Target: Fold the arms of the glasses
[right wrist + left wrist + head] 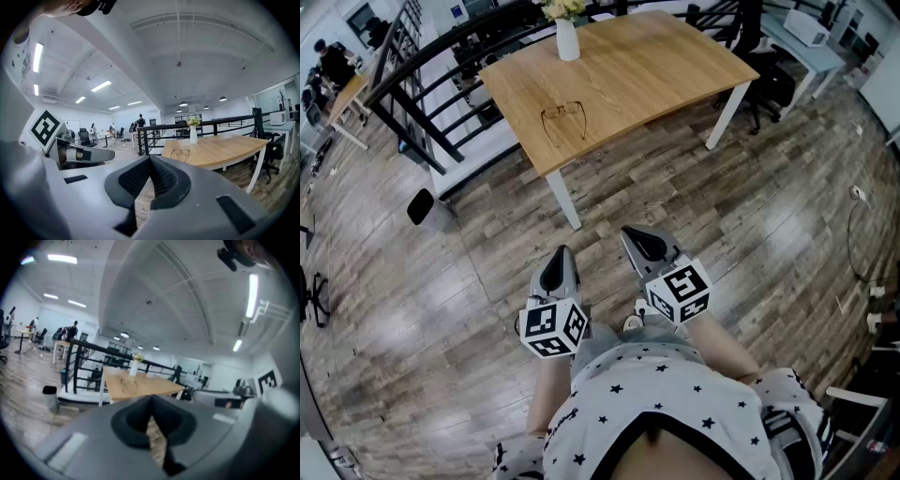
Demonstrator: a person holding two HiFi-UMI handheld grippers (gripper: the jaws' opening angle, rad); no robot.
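A pair of thin dark-framed glasses [563,120] lies on the wooden table [666,56], arms unfolded, near its front left edge. The glasses [127,385] show small in the left gripper view, and the glasses [180,153] show ahead in the right gripper view. Both grippers hang close to the person's body over the floor, well short of the table. My left gripper [562,250] is shut with nothing in it, its jaws [151,399] meeting at the tip. My right gripper [629,231] is also shut and holds nothing, its pads [150,158] closed together.
A white vase with flowers [567,39] stands at the table's far edge. A black railing [412,103] runs behind and to the left of the table. A small black bin [420,205] sits on the wood floor at left. Desks, chairs and people are far off.
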